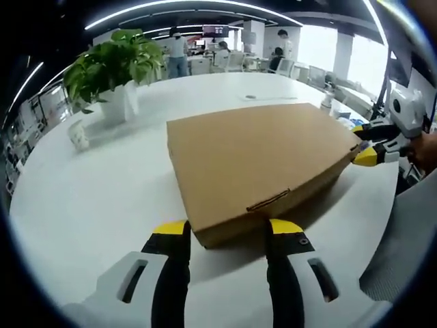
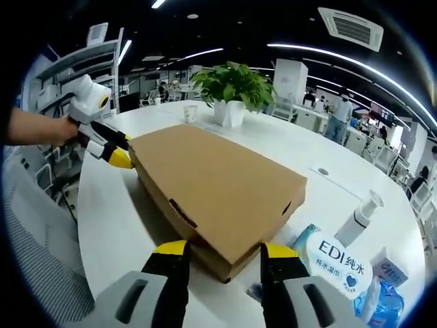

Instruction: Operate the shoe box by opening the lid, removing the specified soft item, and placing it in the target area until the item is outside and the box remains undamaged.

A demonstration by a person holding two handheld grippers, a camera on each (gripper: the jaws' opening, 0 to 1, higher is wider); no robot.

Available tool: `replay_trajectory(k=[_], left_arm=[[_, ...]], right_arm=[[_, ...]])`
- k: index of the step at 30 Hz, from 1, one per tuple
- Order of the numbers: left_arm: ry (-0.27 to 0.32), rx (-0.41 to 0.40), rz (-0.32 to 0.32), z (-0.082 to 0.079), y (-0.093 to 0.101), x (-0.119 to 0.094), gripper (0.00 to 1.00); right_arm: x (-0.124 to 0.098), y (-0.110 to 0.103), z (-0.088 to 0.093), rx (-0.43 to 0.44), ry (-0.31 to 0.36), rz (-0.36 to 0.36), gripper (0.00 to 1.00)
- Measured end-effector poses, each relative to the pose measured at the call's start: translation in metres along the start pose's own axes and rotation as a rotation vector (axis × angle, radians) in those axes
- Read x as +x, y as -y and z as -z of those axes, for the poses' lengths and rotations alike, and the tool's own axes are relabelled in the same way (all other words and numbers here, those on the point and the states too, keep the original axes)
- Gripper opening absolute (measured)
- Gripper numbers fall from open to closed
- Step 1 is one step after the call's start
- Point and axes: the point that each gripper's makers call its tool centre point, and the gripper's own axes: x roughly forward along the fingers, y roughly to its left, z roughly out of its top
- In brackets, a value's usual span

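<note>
A flat, closed brown cardboard shoe box [image 1: 256, 160] lies on the white table [image 1: 89, 198], its lid tab facing me in the left gripper view. My left gripper [image 1: 229, 232] is open, its yellow tips either side of the box's near corner. At the right edge, my right gripper [image 1: 362, 143] is at the box's far corner. In the right gripper view the same box [image 2: 218, 181] lies ahead, with my right gripper [image 2: 224, 253] open astride its near corner. My left gripper [image 2: 123, 149], held by a hand, stands at the far left corner. The soft item is hidden.
A potted plant [image 1: 113, 68] [image 2: 232, 85] and a paper cup [image 1: 78, 135] [image 2: 190, 113] stand behind the box. A pump bottle [image 2: 362, 215] and a wipes pack [image 2: 338, 263] sit beside its right end. A grey chair [image 1: 403, 239] is at the table edge.
</note>
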Motion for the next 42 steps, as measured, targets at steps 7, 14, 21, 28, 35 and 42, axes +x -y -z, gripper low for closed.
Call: replay_trajectory(k=[7,14,21,28,35,42], left_arm=[[-0.005,0.005,0.004,-0.01,-0.006,0.011,0.43],[-0.013,0.016,0.01,-0.017,-0.008,0.019,0.43],[-0.017,0.013,0.01,-0.018,-0.008,0.021,0.43],[-0.011,0.014,0.003,-0.018,-0.008,0.021,0.44],[0.004,0.026,-0.014,-0.021,-0.01,0.016,0.47],[0.028,0.02,-0.023,-0.021,-0.009,0.001,0.51]], right_arm=[[0.008,0.009,-0.004,0.011,-0.009,0.001,0.38],[0.015,0.016,-0.002,0.01,-0.03,0.008,0.38],[0.016,0.019,-0.002,0.008,-0.034,0.004,0.38],[0.016,0.02,-0.002,0.004,-0.034,0.0,0.38],[0.011,0.023,-0.003,0.036,-0.029,0.012,0.4],[-0.007,0.026,-0.005,0.039,0.002,0.03,0.44]])
